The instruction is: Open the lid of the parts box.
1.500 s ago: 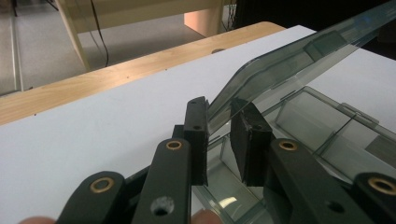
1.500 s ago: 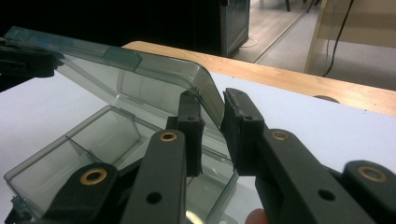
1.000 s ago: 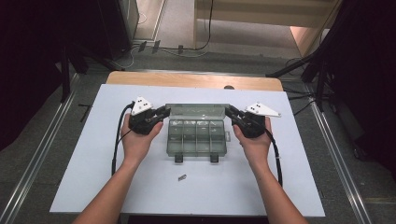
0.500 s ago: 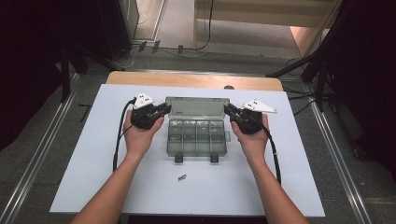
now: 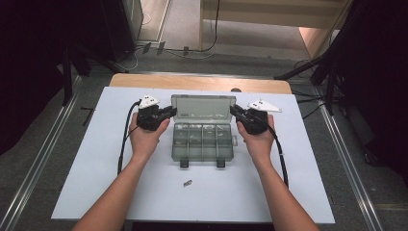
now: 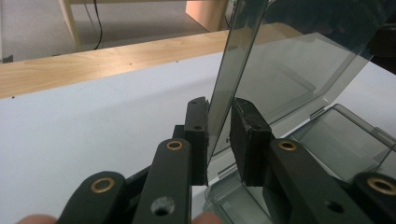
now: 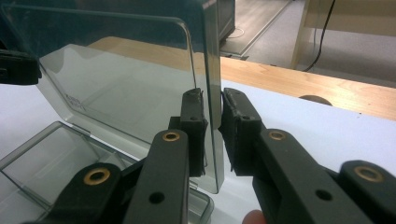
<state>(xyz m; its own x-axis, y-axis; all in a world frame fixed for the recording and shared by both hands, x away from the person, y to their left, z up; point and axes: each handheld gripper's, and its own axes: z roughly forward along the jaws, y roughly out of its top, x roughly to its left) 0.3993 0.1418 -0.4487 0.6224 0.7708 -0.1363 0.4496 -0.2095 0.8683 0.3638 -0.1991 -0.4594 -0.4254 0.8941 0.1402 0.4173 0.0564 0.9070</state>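
Gripping is seen on both sides of the lid [image 5: 203, 106] of a clear compartment box [image 5: 203, 141]: the left gripper [image 6: 219, 140] is clamped on the lid's left edge, the right gripper [image 7: 214, 135] on its right edge, each pair of jaws pinching the thin plastic wall. The lid is held raised, roughly upright over the box's far side, hinged to the base. The box is placed mid-board, 2 dark latches [image 5: 185, 163] at its near edge.

Risks, judged from here: the lid is thin and smooth, so it could slide out of 1 grip if the hands are moved unevenly; the panel could be twisted and the hinge strained (the lid is held only by its side edges). If the lid is pushed too far back, the light base could be tipped or dragged, and whatever is in the compartments spilled; contents cannot be made out. A small dark piece [image 5: 187, 183] lies loose on the board, nearer the person than the box, and could be knocked by a forearm.

Surface: a white board [image 5: 96, 159] under the box, on a wooden table [image 5: 144, 81] whose edge shows beyond it. Beyond that, grey floor [image 5: 183, 60] with cables; dark stands flank the box on both sides.
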